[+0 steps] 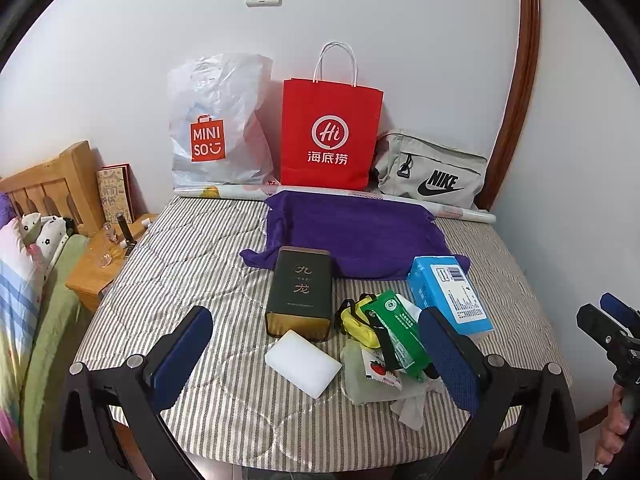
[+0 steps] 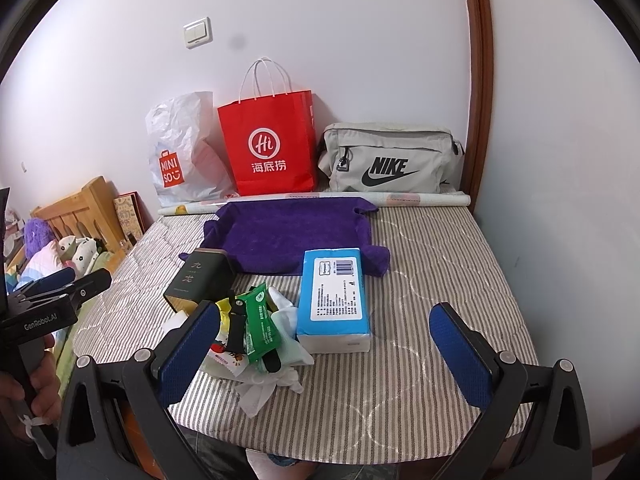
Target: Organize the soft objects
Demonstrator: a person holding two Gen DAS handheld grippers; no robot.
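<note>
A purple towel (image 1: 356, 236) (image 2: 292, 232) lies spread on the striped table (image 1: 192, 248) (image 2: 432, 264). In front of it are a blue tissue pack (image 1: 450, 294) (image 2: 334, 300), a dark green tin (image 1: 300, 290) (image 2: 200, 280), a white sponge block (image 1: 303, 362), a green wipes pack (image 1: 396, 334) (image 2: 260, 322), a yellow pouch (image 1: 360, 320) and crumpled white tissue (image 1: 412, 404) (image 2: 264, 388). My left gripper (image 1: 316, 360) is open and empty above the sponge. My right gripper (image 2: 326, 360) is open and empty near the tissue pack.
At the back wall stand a white Miniso plastic bag (image 1: 216, 128) (image 2: 180, 152), a red paper bag (image 1: 330, 132) (image 2: 272, 148) and a grey Nike bag (image 1: 432, 172) (image 2: 388, 160), with a paper roll (image 1: 460, 210) before them. A bed (image 1: 28, 280) and wooden nightstand (image 1: 100, 264) are left.
</note>
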